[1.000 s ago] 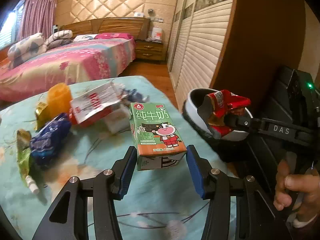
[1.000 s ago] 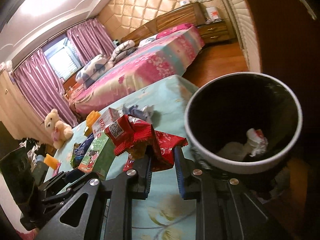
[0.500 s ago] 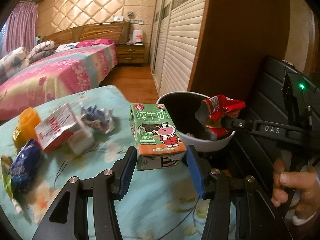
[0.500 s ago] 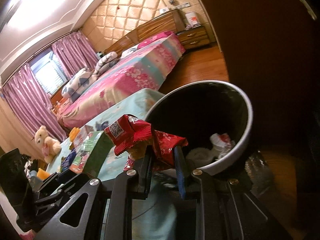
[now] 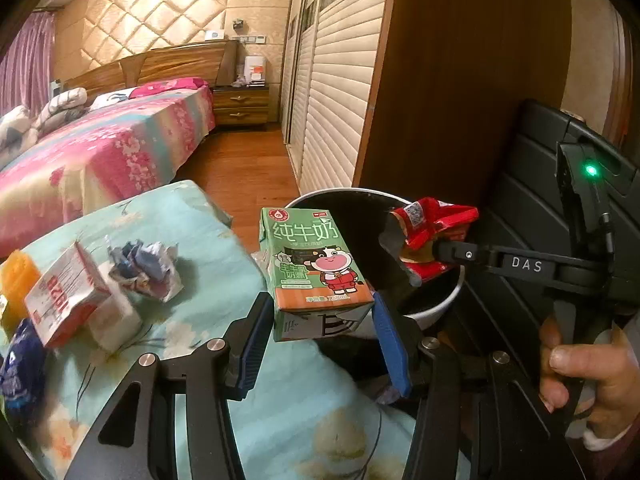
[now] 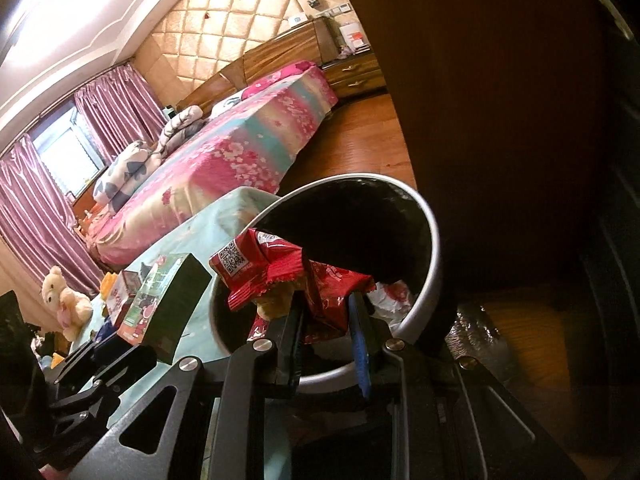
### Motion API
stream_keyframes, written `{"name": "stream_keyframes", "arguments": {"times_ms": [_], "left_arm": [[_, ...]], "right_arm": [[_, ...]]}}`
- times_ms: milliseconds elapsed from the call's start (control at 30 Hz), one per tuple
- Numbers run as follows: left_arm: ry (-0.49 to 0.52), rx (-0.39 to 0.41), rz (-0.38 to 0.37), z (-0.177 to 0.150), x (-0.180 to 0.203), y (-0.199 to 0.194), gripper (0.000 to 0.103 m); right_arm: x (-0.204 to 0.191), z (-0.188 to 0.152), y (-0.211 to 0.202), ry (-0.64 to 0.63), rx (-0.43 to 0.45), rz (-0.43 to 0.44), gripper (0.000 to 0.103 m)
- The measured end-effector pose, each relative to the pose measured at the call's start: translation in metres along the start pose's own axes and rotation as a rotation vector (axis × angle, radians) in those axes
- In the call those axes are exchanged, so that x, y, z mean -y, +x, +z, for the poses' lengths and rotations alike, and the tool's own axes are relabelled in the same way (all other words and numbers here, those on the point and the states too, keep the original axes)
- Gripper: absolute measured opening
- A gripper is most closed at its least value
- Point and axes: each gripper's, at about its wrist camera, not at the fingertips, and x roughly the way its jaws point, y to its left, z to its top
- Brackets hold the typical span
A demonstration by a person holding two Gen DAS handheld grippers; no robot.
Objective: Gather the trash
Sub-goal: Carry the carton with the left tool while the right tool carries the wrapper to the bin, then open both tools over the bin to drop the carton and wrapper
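My left gripper point(image 5: 322, 330) is shut on a green milk carton point(image 5: 314, 268), held upright just short of the trash bin's near rim. The bin point(image 5: 434, 312) is round, white-rimmed and black inside, standing off the table's right edge. My right gripper point(image 6: 326, 316) is shut on a crumpled red snack wrapper point(image 6: 288, 268), which hangs over the bin's mouth point(image 6: 434, 240). White and red trash point(image 6: 390, 300) lies at the bin's bottom. From the left wrist view the wrapper point(image 5: 434, 228) and the right gripper's arm point(image 5: 520, 266) sit above the bin. The carton point(image 6: 168, 300) shows left of the wrapper.
On the teal floral tablecloth point(image 5: 208, 232) lie a red-and-white box point(image 5: 66, 292), crumpled paper point(image 5: 146, 268), an orange item point(image 5: 16, 284) and a blue wrapper point(image 5: 20, 364). A dark wooden cabinet point(image 5: 460, 80) stands behind the bin. A bed point(image 5: 100, 148) is beyond; a person's hand point(image 5: 584, 368) grips the right tool.
Both grippers have swung right toward the bin, each keeping its load. The wrapper has gone from beside the rim to over the bin's mouth; the carton has neared the rim.
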Motion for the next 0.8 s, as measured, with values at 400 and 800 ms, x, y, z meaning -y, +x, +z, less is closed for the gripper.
{"name": "stream_keyframes", "arguments": {"times_ms": [400, 800], "left_arm": [[0.008, -0.02, -0.019, 0.012, 0.015, 0.024, 0.049], [0.004, -0.035, -0.021, 0.016, 0.02, 0.035, 0.05]], "right_arm": [[0.006, 0.008, 0.005, -0.009, -0.016, -0.035, 0.021], [0.014, 0.016, 0.01, -0.015, -0.035, -0.063, 0.021]]}}
